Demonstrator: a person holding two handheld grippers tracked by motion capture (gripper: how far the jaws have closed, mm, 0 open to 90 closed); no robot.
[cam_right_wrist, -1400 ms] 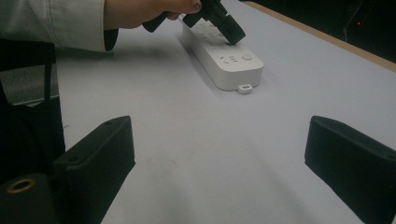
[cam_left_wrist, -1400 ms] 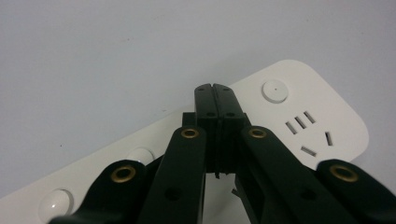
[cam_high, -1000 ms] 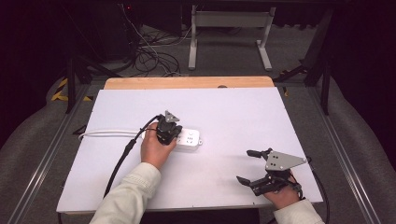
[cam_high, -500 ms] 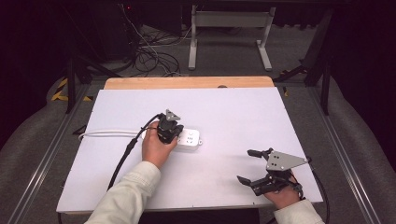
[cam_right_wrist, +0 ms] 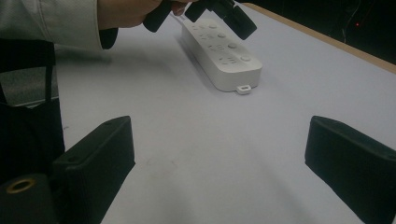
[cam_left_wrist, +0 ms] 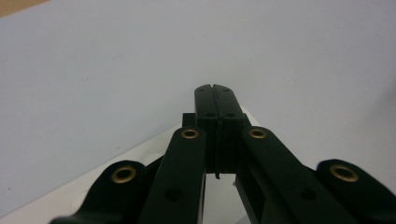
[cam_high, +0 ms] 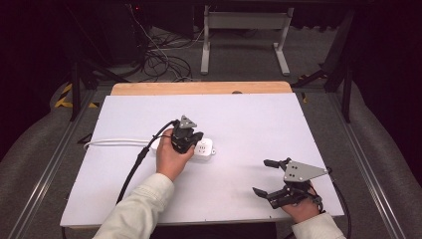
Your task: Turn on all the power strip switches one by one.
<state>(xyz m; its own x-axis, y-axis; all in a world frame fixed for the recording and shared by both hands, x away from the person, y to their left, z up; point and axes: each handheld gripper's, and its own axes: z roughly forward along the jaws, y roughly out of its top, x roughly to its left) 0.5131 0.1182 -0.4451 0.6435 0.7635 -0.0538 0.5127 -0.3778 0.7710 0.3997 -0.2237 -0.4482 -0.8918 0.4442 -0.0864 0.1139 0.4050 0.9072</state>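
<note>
White power strip (cam_high: 201, 148) directly under closed left gripper (cam_high: 190, 143) fingers; right gripper (cam_high: 266, 178) fingers wide open, well apart.

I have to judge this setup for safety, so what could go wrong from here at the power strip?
The left gripper, jaws shut, hangs over the power strip; pushing down on its buttons could slide the strip, since nothing braces it. The right gripper sits open and far off, too distant to steady it. The white cord might drag sideways.
</note>
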